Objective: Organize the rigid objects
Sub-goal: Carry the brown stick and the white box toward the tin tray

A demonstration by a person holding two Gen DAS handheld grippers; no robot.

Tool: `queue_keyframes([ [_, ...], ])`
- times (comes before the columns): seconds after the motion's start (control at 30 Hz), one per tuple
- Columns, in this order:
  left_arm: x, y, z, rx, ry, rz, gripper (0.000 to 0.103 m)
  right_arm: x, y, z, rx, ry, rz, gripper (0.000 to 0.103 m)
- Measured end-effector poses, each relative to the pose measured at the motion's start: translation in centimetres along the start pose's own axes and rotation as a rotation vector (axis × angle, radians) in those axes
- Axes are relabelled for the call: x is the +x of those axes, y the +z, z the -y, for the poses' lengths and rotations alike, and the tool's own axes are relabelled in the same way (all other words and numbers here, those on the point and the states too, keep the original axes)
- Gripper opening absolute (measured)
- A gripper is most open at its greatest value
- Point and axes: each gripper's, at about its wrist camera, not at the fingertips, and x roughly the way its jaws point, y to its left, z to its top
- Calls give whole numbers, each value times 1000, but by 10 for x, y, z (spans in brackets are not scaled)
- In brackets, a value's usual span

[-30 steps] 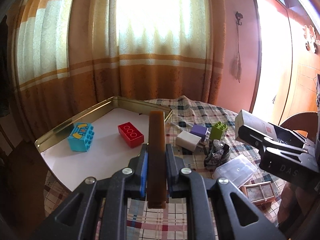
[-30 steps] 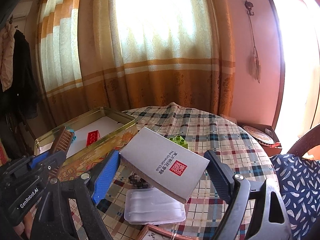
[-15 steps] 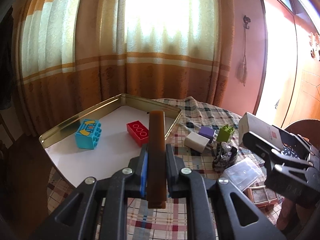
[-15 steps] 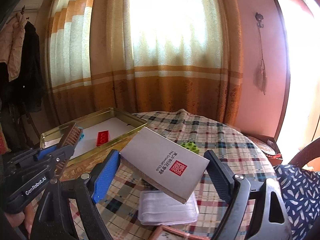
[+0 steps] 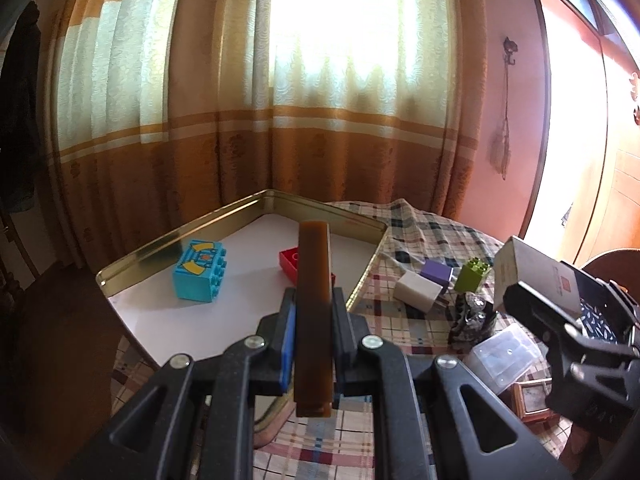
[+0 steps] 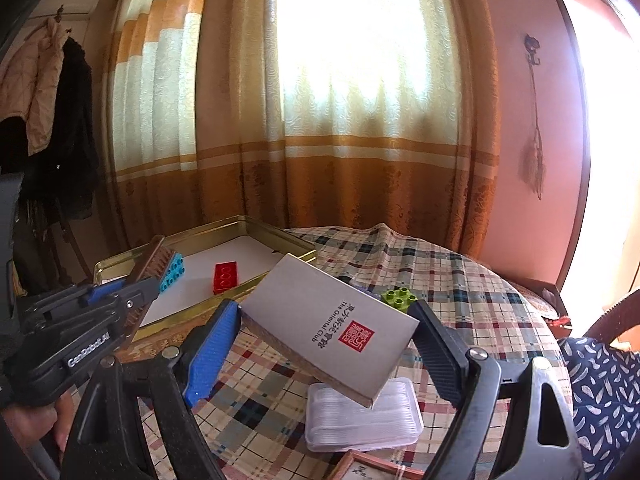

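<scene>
My left gripper point(image 5: 314, 297) is shut on a brown comb point(image 5: 315, 248) that stands up between its pads, above the near edge of a gold tin tray point(image 5: 176, 236). Inside the tray lie a blue brick point(image 5: 199, 270) and a red brick point(image 5: 290, 262), the red one partly hidden by the comb. My right gripper point(image 6: 324, 308) is shut, jaws wide, on a tilted grey box point(image 6: 332, 328) with a red seal, held above the checked tablecloth. In the right wrist view the left gripper point(image 6: 148, 280) with the comb point(image 6: 154, 258) is at the left, over the tray point(image 6: 280, 234).
Right of the tray lie a white block point(image 5: 418, 291), a purple block point(image 5: 438, 272), a green brick point(image 5: 474, 274) and a dark glittery bundle point(image 5: 472, 312). A clear plastic case point(image 6: 360, 420) and a small wooden frame point(image 6: 360, 468) sit below the grey box. Curtains hang behind.
Both grippers have drifted a little to the left, so the tray sits further right in both views. Both grips are unchanged.
</scene>
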Motion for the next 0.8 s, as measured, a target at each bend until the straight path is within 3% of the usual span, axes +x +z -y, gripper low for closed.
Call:
queue_keyframes([
  [0.8, -1, 3, -14, -21, 21, 17, 14, 6, 2, -19, 6, 57, -4, 87],
])
